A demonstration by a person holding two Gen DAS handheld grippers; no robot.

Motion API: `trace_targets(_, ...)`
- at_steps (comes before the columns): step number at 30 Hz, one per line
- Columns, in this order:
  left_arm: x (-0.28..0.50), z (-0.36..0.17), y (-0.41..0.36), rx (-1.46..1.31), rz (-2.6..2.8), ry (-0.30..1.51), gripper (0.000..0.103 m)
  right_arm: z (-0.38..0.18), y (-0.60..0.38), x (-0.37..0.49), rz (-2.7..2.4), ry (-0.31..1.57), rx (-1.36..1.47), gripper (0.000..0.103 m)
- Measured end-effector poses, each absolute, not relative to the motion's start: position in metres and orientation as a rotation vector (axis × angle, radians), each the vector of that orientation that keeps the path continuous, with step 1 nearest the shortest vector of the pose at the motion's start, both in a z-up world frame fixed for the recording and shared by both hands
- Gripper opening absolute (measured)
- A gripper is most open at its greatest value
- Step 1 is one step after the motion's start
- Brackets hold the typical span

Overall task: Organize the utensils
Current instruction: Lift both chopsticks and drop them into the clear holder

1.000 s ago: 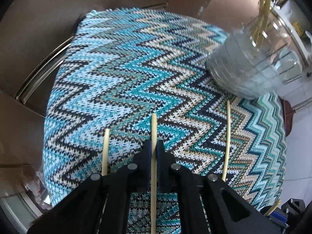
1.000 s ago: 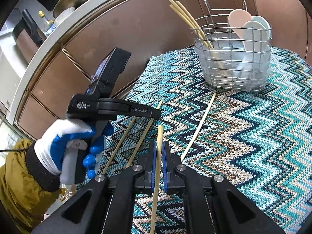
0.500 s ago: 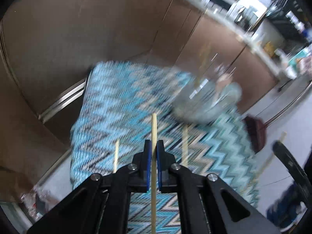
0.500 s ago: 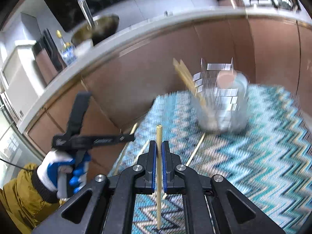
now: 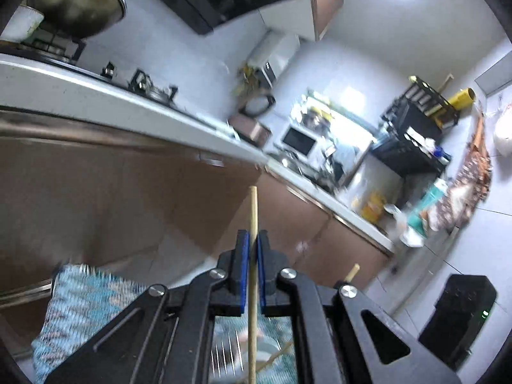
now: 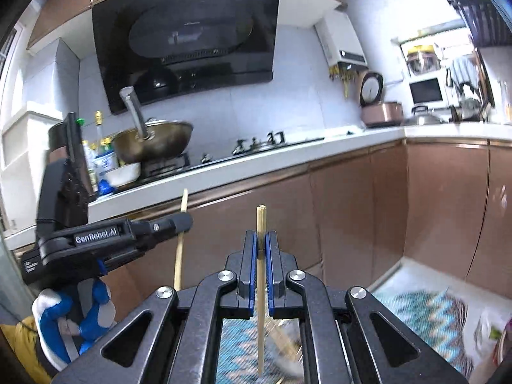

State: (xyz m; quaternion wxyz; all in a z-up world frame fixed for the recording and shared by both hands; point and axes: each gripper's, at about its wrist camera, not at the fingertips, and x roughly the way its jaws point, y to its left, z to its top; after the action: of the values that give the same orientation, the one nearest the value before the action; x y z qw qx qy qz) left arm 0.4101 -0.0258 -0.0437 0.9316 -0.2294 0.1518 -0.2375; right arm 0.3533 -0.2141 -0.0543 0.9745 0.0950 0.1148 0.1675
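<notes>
Brown cabinets (image 6: pixel 352 211) run under a white worktop (image 6: pixel 288 156) with a wok (image 6: pixel 153 140) on the stove below a black hood (image 6: pixel 192 38). Low in both views lies a blurred zigzag cloth (image 6: pixel 416 316). The left tool (image 5: pixel 252 249) is raised and tilted, its blue-padded jaws pinching a chopstick (image 5: pixel 252 211) that stands upright between them. The right tool (image 6: pixel 261 249) likewise pinches a second chopstick (image 6: pixel 261 224), its tip above the jaws and its lower end over the cloth. A gloved hand (image 6: pixel 73 316) holds the left tool's grip.
</notes>
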Motion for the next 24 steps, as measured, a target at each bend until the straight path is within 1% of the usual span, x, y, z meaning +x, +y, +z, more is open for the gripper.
trace_targets(3,0.431,-0.059,-0.039,-0.46,-0.438,0.279,0.005,-0.064,-0.217,0.379,0.321,0.217,0.169,0.006)
trace_targets(8,0.448,-0.099,-0.058,-0.409,-0.351,0.245,0.005,-0.091,-0.217,0.395,0.293,0.222,0.133,0.005)
trace_targets(11,0.45,-0.117,-0.061,-0.406,-0.329,0.249,0.008,-0.106,-0.216,0.397,0.285,0.243,0.118,0.005)
trace_targets(12,0.449,-0.119,-0.061,-0.408,-0.335,0.256,0.01,-0.11,-0.217,0.397,0.276,0.248,0.116,0.006)
trace_targets(13,0.447,-0.12,-0.063,-0.407,-0.336,0.253,0.018,-0.113,-0.218,0.395,0.274,0.252,0.125,0.006)
trace_targets(14,0.441,-0.119,-0.061,-0.406,-0.336,0.239,0.028,-0.114,-0.22,0.394,0.278,0.257,0.135,0.007)
trace_targets(15,0.436,-0.116,-0.06,-0.403,-0.339,0.224,0.032,-0.114,-0.221,0.392,0.277,0.258,0.141,0.009)
trace_targets(16,0.43,-0.112,-0.06,-0.394,-0.339,0.215,0.035,-0.112,-0.221,0.39,0.272,0.258,0.144,0.016)
trace_targets(17,0.424,-0.107,-0.06,-0.388,-0.339,0.211,0.035,-0.11,-0.221,0.388,0.27,0.258,0.146,0.021)
trace_targets(21,0.396,-0.084,-0.049,-0.36,-0.327,0.196,0.038,-0.098,-0.219,0.369,0.26,0.249,0.141,0.021)
trace_targets(23,0.381,-0.071,-0.043,-0.339,-0.318,0.198,0.043,-0.091,-0.219,0.357,0.252,0.244,0.144,0.024)
trace_targets(24,0.374,-0.064,-0.038,-0.327,-0.306,0.197,0.045,-0.086,-0.22,0.349,0.246,0.24,0.147,0.025)
